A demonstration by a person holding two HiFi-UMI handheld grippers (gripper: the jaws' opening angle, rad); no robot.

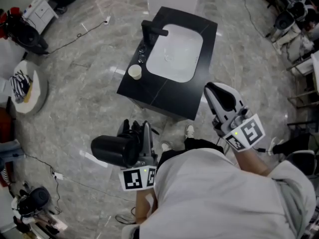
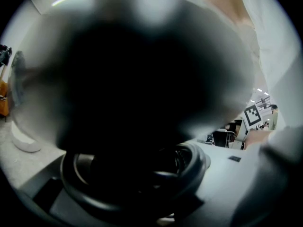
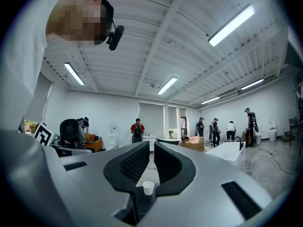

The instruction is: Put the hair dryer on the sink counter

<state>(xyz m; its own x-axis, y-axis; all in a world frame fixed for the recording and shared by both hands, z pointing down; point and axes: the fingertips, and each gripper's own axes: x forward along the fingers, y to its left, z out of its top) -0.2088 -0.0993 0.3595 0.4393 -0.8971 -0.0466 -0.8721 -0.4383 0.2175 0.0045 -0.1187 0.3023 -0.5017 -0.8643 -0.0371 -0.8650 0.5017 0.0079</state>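
Observation:
The black hair dryer (image 1: 115, 151) hangs low in front of me, and my left gripper (image 1: 141, 137) is shut on it. In the left gripper view the dryer (image 2: 142, 79) is a dark blur that fills most of the picture, with its coiled cord (image 2: 137, 178) below. The black sink counter (image 1: 154, 96) stands ahead on the floor, with a white basin (image 1: 174, 54), a black faucet (image 1: 152, 31) and a small cup (image 1: 134, 71). My right gripper (image 1: 219, 91) is held near the counter's right front corner, its jaws (image 3: 152, 157) shut and empty.
A round white stand (image 1: 31, 88) with a striped item stands at the left. Cables run over the marble floor, with gear at the lower left (image 1: 32, 200). Chairs and frames line the right edge (image 1: 299, 29). Several people stand far across the room (image 3: 138, 129).

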